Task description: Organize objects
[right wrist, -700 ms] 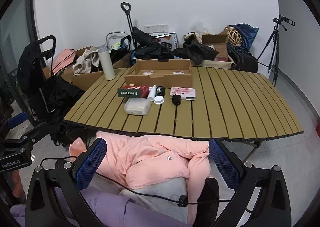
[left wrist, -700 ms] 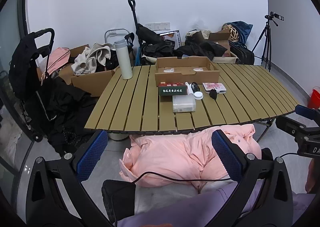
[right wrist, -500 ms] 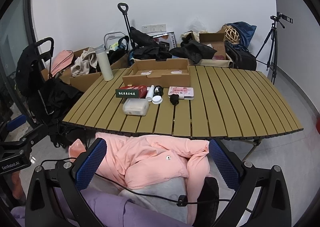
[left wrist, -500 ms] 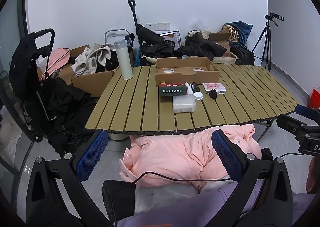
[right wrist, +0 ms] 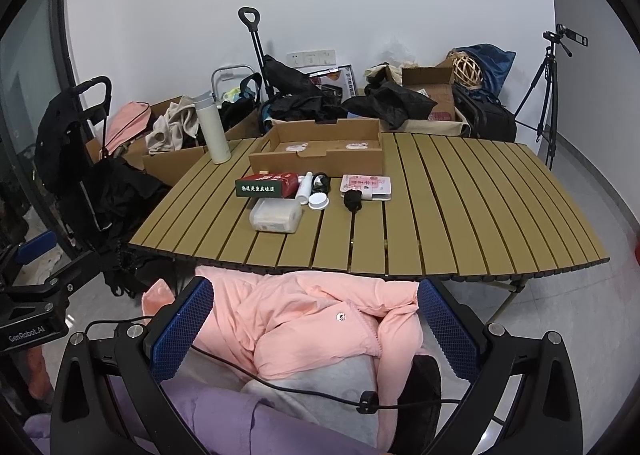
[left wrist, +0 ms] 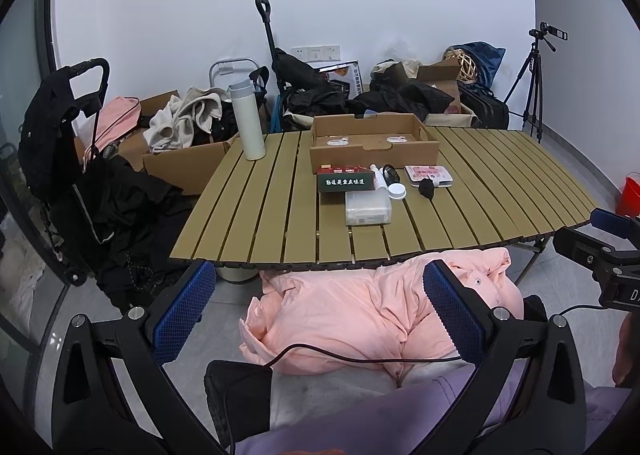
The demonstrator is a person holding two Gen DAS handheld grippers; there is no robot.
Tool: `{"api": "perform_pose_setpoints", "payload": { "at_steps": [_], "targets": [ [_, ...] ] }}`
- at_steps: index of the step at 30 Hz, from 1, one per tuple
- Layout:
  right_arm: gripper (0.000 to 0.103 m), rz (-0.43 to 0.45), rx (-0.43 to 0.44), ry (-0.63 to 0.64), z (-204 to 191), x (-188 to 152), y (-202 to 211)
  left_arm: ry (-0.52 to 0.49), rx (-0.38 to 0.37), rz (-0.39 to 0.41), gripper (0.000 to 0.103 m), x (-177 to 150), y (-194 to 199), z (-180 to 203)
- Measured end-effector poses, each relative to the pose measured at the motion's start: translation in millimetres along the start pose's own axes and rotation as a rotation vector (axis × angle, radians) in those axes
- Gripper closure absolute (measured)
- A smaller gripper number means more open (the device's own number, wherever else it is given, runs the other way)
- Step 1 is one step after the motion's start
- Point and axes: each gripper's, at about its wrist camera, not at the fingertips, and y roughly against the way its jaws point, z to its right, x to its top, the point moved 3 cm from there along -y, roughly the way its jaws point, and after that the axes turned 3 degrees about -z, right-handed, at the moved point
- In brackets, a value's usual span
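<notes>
left tongs (left wrist: 316,311) agape, right tongs (right wrist: 314,329) agape

one slatted table (left wrist: 256,215), one cardboard tray (left wrist: 374,153), one white flask (left wrist: 248,119), one green box (left wrist: 346,181), one clear container (left wrist: 368,209), one tripod (left wrist: 534,83)

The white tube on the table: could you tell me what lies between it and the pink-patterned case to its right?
In both wrist views, a small black round item lies between the white tube and the pink-patterned case, with a white round lid just in front.
</notes>
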Motion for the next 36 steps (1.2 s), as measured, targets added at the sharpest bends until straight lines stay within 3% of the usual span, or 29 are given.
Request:
{"api": "perform_pose_setpoints", "payload": {
  "at_steps": [36],
  "targets": [
    [0.000, -0.013, -0.011, 0.005, 1.8, -2.4, -7.8, -0.006, -0.009, -0.028, 0.000, -2.7, -5.6, -3.5]
  ]
}}
